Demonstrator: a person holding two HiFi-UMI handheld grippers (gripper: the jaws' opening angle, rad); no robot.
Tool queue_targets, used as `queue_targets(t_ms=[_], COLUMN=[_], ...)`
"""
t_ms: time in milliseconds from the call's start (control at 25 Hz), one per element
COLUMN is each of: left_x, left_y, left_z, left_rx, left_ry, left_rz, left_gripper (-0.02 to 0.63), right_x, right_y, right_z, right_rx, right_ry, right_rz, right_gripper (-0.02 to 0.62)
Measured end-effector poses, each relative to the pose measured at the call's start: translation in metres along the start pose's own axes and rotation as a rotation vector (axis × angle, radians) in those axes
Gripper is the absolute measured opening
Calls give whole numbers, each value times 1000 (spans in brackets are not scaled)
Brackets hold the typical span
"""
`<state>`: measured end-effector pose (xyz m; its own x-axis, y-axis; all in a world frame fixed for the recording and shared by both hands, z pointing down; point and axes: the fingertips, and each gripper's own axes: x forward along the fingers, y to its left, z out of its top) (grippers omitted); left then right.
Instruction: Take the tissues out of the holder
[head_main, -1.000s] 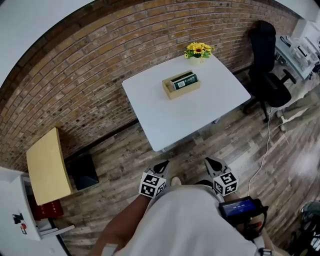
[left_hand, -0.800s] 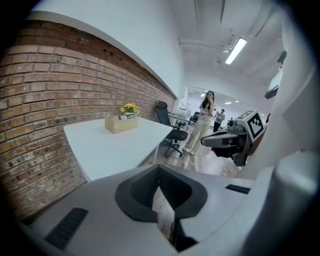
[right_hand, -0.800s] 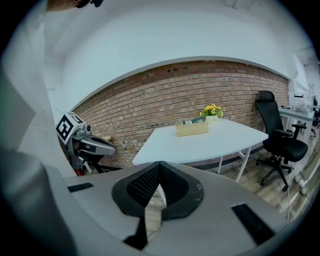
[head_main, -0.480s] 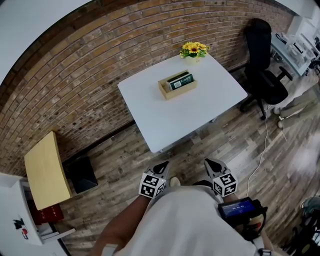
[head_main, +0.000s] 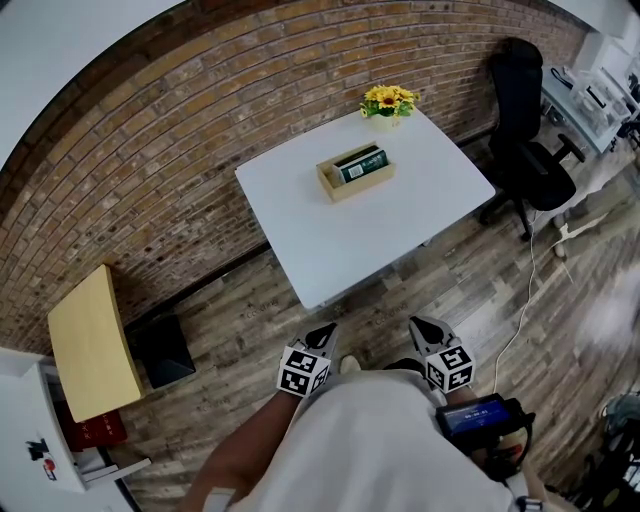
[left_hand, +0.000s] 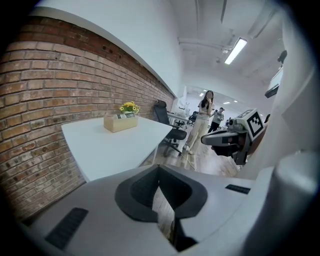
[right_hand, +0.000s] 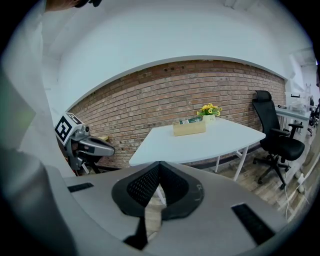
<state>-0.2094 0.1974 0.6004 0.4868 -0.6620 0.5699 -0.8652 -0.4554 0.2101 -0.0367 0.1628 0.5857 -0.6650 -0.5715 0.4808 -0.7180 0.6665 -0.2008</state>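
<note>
A tan wooden holder (head_main: 356, 173) with a green tissue pack (head_main: 363, 163) in it stands on the white table (head_main: 400, 222), near the far side. The holder (left_hand: 120, 122) shows far off in the left gripper view, and the holder (right_hand: 189, 127) likewise in the right gripper view. My left gripper (head_main: 322, 332) and right gripper (head_main: 421, 325) are held close to my body, well short of the table's near edge. Both are shut with nothing between the jaws.
A pot of yellow flowers (head_main: 388, 101) stands at the table's far corner. A black office chair (head_main: 525, 120) is to the table's right, a brick wall (head_main: 150, 150) behind it. A low wooden cabinet (head_main: 92, 341) is at the left. Two people (left_hand: 206, 117) stand far off.
The view shifted a little between one second and half a second ago, so the table sits slightly more left in frame. Both grippers have kept their place and stayed shut.
</note>
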Motion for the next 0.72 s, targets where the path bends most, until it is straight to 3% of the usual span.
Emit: queue_targets(t_ms=[720], left_x=[20], left_y=[2], left_z=[6], left_rx=[-21], left_ry=[33], left_rz=[4], left_gripper=[9], right_x=[11], right_y=[-29], right_z=[6], right_rx=[10], right_ry=[24], right_rz=[5], right_gripper=[6])
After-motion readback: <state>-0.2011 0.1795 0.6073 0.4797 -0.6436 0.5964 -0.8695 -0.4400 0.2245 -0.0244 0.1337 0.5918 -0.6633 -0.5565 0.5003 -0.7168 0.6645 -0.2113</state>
